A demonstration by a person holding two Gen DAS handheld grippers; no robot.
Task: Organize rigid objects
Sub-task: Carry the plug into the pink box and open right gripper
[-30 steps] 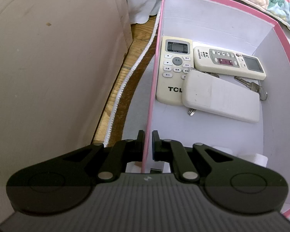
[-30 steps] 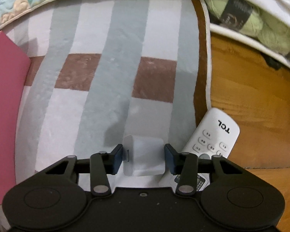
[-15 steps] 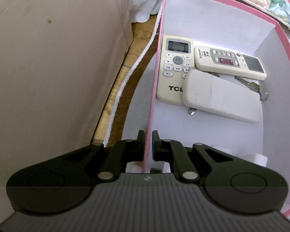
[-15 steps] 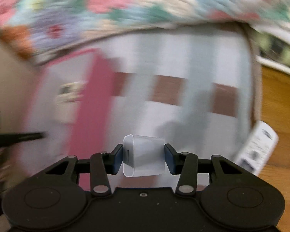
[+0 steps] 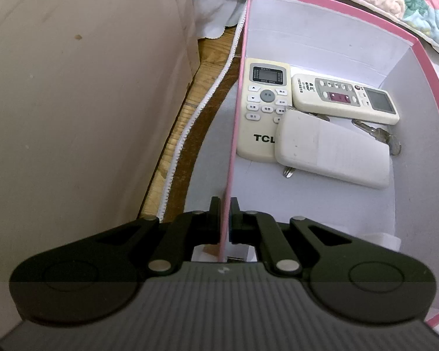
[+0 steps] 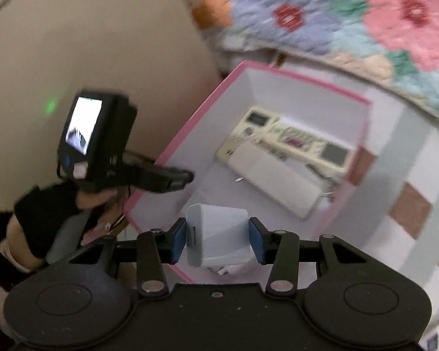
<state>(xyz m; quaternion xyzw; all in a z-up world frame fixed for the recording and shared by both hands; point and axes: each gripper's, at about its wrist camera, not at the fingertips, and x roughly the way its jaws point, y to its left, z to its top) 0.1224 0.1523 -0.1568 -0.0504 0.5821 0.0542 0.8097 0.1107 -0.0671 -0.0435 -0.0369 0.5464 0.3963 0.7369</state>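
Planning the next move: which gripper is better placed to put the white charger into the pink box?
Right. The right gripper already holds the white charger above the pink box; the left gripper is clamped on its wall.

Remotes (image 5: 330, 149) and keys (image 5: 377, 136) in box (image 5: 322, 44)

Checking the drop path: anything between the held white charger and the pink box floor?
Nothing visible. The right gripper holds the white charger over the pink box's near end; the remotes lie further back, and the left gripper only pinches the wall.
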